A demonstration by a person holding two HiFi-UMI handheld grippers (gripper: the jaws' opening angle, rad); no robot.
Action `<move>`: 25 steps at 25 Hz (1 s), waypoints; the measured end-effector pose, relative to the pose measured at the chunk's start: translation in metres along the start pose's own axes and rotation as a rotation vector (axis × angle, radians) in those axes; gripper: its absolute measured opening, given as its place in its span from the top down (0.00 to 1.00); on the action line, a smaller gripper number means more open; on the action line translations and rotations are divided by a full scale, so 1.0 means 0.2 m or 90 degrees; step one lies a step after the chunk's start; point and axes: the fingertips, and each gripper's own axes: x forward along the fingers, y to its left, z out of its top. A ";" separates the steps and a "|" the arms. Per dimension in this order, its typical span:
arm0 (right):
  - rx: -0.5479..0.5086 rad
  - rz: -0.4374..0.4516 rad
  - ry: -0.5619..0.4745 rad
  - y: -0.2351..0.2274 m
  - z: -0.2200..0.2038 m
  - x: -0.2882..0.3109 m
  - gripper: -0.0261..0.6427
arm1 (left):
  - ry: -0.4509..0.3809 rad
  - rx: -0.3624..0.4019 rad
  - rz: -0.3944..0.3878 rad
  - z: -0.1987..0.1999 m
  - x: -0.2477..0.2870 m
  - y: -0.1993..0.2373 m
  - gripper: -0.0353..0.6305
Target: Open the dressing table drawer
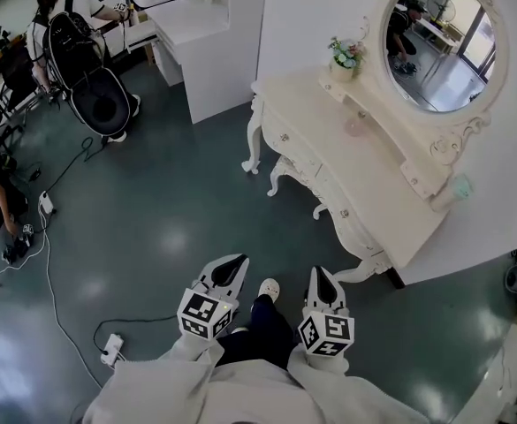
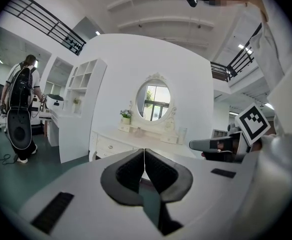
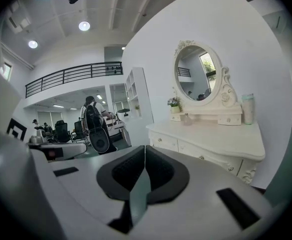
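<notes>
Though unclear overhead, left tongs and right tongs look fully closed close-up.

Can't see the dressing table below its drawer row in the left gripper view; blocked by the body of the left tongs. Same in the right gripper view, legs partly masked behind the right tongs. Can't identify the small pinkish item on the worktop: too small. Cut off at the head view's lower edge: both sleeves.
</notes>
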 end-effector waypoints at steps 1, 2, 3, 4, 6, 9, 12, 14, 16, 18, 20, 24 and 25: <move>0.000 0.002 -0.002 -0.02 0.03 0.05 0.91 | -0.002 0.002 0.001 0.03 0.04 0.02 0.92; 0.000 0.004 -0.005 -0.04 0.06 0.10 0.91 | -0.005 0.004 0.001 0.06 0.08 0.04 0.92; 0.000 0.005 -0.008 -0.06 0.10 0.14 0.91 | -0.008 0.008 0.000 0.08 0.13 0.05 0.92; -0.001 0.006 -0.011 -0.08 0.13 0.19 0.91 | -0.010 0.012 0.002 0.11 0.17 0.07 0.92; -0.001 0.008 -0.014 -0.12 0.17 0.28 0.91 | -0.013 0.016 0.009 0.15 0.24 0.13 0.92; 0.001 0.011 -0.012 -0.15 0.23 0.39 0.91 | -0.012 0.013 0.016 0.19 0.35 0.19 0.92; 0.000 0.014 -0.006 -0.19 0.27 0.50 0.91 | -0.009 0.008 0.020 0.21 0.45 0.24 0.92; -0.001 0.015 -0.005 -0.23 0.29 0.56 0.91 | -0.008 0.006 0.021 0.23 0.53 0.27 0.92; -0.001 0.016 -0.006 -0.27 0.32 0.63 0.91 | -0.009 0.006 0.022 0.24 0.60 0.29 0.92; -0.002 0.018 -0.008 -0.30 0.35 0.69 0.91 | -0.011 0.008 0.025 0.26 0.66 0.31 0.92; -0.003 0.021 -0.009 -0.33 0.38 0.75 0.91 | -0.013 0.010 0.029 0.28 0.72 0.34 0.92; -0.005 0.024 -0.014 -0.38 0.42 0.84 0.91 | -0.018 0.014 0.034 0.31 0.83 0.38 0.92; -0.006 0.025 -0.015 -0.40 0.42 0.86 0.91 | -0.020 0.015 0.034 0.32 0.86 0.39 0.92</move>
